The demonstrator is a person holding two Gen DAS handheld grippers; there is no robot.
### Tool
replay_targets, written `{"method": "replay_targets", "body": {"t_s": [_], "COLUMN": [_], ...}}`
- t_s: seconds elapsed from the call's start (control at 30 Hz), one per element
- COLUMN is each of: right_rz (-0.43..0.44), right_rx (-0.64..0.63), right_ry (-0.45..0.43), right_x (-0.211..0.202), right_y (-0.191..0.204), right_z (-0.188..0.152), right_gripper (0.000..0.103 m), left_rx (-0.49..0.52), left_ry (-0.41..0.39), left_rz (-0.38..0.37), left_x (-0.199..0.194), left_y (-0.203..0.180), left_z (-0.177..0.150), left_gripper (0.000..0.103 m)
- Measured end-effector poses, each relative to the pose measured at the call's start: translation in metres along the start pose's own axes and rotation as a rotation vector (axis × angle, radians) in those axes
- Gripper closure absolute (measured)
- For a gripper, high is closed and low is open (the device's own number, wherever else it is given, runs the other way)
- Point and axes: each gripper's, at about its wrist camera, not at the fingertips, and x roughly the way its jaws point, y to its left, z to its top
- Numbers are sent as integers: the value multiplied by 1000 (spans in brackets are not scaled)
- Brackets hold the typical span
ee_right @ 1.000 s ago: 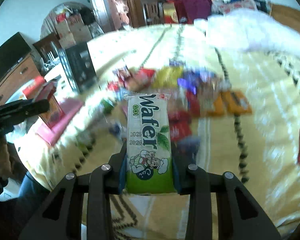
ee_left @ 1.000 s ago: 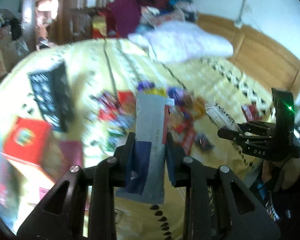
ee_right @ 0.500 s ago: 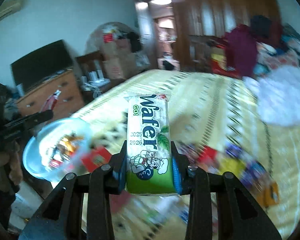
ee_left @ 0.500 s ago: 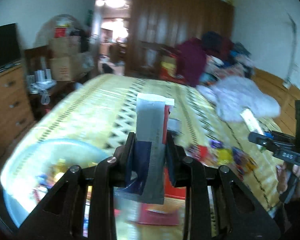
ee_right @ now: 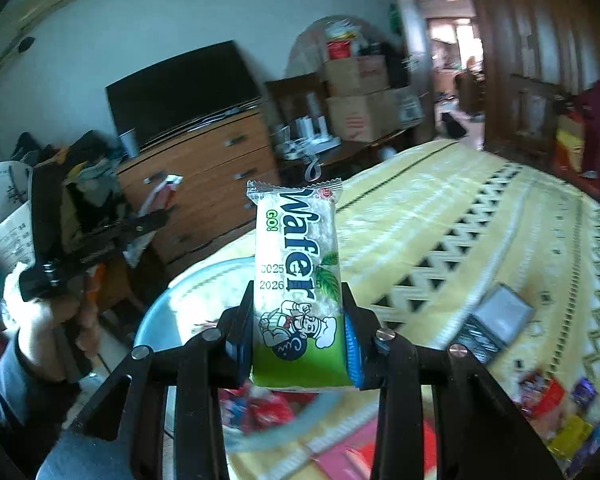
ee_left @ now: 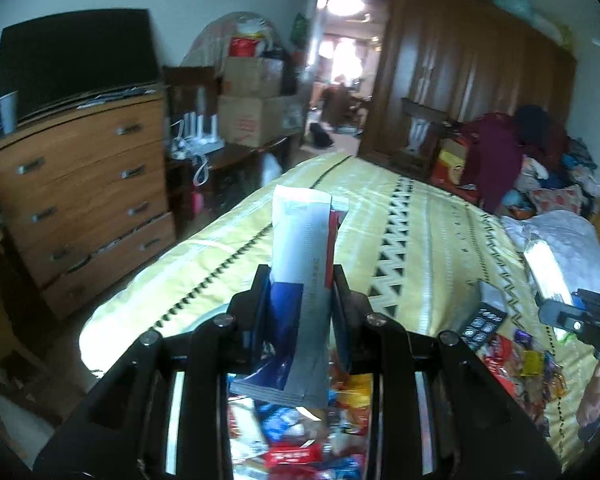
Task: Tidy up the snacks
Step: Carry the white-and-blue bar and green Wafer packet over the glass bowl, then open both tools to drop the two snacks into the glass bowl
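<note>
Snacks: wafer pack (ee_right: 298, 280) pinched upright in right claw (ee_right: 298, 344); grey-blue packet (ee_left: 300, 300) pinched in left claw (ee_left: 300, 312), bowl (ee_right: 172, 308) below both.

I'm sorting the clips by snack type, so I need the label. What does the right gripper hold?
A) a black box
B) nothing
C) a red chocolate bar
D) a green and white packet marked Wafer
D: in the right wrist view the right gripper has its jaws closed on the sides of the wafer packet, which stands upright with the word Wafer on its front and a green lower end.
</note>
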Motion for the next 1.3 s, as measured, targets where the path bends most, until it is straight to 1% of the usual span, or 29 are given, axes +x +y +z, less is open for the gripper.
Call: {"method": "replay_targets", "body": {"t_s": [0.07,0.13,0.27,0.37,0.77,1.3], "right_rz": [39,60,78,83,89,97], "right_rx": [8,9,2,-9,-20,-24], "right_ry": [26,51,85,98,125,134], "right_x": [21,36,58,61,73,78], "right_y": [10,18,35,37,36,43], "right_z": [5,4,0,-10,-16,-18], "right_gripper": [64,64,64,64,64,64], "left_rx": [-13,-21,-35,-43,-43,-30], "left_ry": [18,37,74,94,118,127], "left_rz": [22,42,75,84,94,93], "left_x": [7,10,21,27,40,46], "left_y": [10,21,33,41,57,55], "left_z": [-2,-6,-15,-20,-22,-24], "left_gripper": [74,74,74,74,74,74]}}
